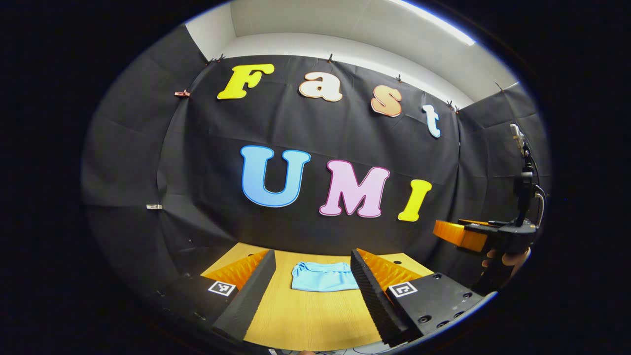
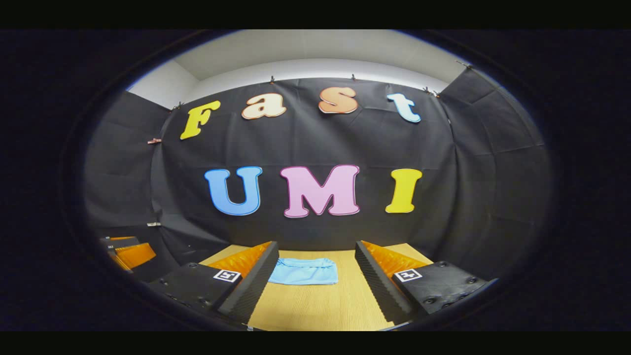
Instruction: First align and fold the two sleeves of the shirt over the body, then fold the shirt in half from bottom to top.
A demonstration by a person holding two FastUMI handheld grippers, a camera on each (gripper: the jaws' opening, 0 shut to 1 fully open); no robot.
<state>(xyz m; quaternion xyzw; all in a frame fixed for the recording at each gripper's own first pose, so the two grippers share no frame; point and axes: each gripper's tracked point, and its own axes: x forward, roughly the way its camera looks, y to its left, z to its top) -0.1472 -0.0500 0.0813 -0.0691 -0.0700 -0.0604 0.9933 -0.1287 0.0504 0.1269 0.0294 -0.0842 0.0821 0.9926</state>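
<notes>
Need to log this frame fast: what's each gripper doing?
Left gripper: jaws open, holding nothing, above the table.
Right gripper: jaws open, holding nothing; shirt lies ahead.

A wooden table (image 1: 310,315) carries a light blue shirt (image 1: 323,277), folded into a compact rectangle. It lies flat ahead of the left gripper's fingers, between them, toward the table's far edge by the wall.
</notes>
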